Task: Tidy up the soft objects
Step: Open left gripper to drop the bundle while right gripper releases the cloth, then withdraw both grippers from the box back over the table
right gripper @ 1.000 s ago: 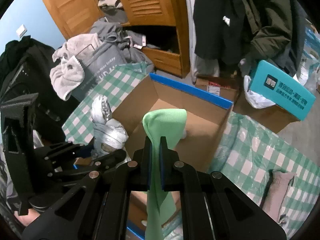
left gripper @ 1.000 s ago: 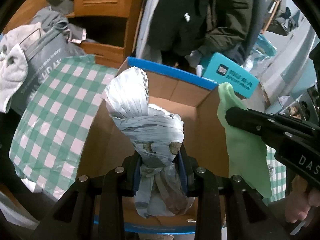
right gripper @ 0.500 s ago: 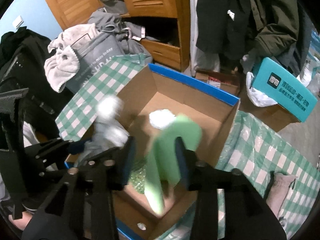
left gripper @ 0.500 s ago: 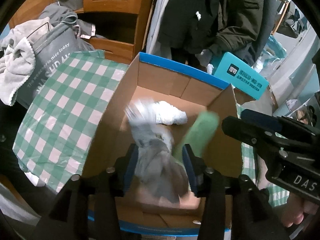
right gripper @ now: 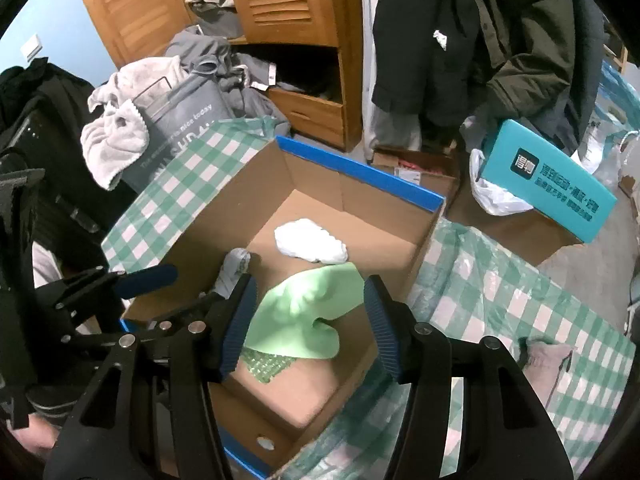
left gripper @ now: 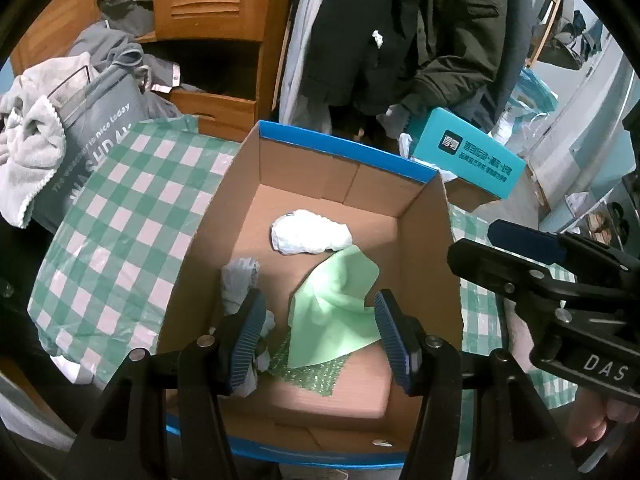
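An open cardboard box [left gripper: 344, 156] with a blue rim sits below both grippers. On its floor lie a white cloth [left gripper: 310, 236], a light green cloth [left gripper: 336, 312] and a grey knotted cloth [left gripper: 240, 284] against the left wall. My left gripper [left gripper: 318, 304] hovers over the box, its jaws opening, with nothing pressed between the pads. My right gripper [right gripper: 309, 286] hangs above the green cloth [right gripper: 304, 320], its jaws also opening and free of it. The white cloth [right gripper: 310, 246] and grey cloth [right gripper: 234, 268] show in the right wrist view too.
Green bubble wrap [left gripper: 308, 372] lies under the green cloth. A green-checked tablecloth [left gripper: 120, 220] surrounds the box. A grey laundry bag [left gripper: 92, 140] with towels stands at the left, a teal carton [left gripper: 468, 156] behind. A greyish sock [right gripper: 548, 364] lies on the cloth at the right.
Both grippers opened. The grey knotted cloth dropped out of the left one and the green cloth out of the right one, and both now lie in the box.
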`<state>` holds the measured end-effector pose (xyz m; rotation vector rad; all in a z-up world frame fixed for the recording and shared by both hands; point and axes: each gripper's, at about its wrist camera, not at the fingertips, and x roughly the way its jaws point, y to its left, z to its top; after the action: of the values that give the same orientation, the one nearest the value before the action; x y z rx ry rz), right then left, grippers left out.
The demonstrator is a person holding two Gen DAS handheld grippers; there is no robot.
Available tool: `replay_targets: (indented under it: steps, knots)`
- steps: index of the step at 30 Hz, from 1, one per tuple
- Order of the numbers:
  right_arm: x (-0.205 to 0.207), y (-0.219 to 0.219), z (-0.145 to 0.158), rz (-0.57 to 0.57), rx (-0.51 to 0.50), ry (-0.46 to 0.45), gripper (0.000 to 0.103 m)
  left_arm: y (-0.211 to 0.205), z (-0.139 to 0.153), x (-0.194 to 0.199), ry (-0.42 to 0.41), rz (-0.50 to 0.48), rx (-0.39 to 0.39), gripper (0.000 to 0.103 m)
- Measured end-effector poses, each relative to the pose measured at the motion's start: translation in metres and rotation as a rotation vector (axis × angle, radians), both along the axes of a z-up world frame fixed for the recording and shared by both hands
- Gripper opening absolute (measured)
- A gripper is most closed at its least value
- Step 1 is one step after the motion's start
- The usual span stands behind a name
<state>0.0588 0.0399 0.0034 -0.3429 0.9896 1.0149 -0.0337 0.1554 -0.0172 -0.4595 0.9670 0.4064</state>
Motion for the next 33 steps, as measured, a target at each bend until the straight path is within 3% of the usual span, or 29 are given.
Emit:
replay_targets:
  steps: [33]
  knots:
    - [0.033,-0.104,-0.005,-0.163,-0.015,-0.013,0.057,-0.083,0.005,0.045,0.003,-0.198,0.011,0.065]
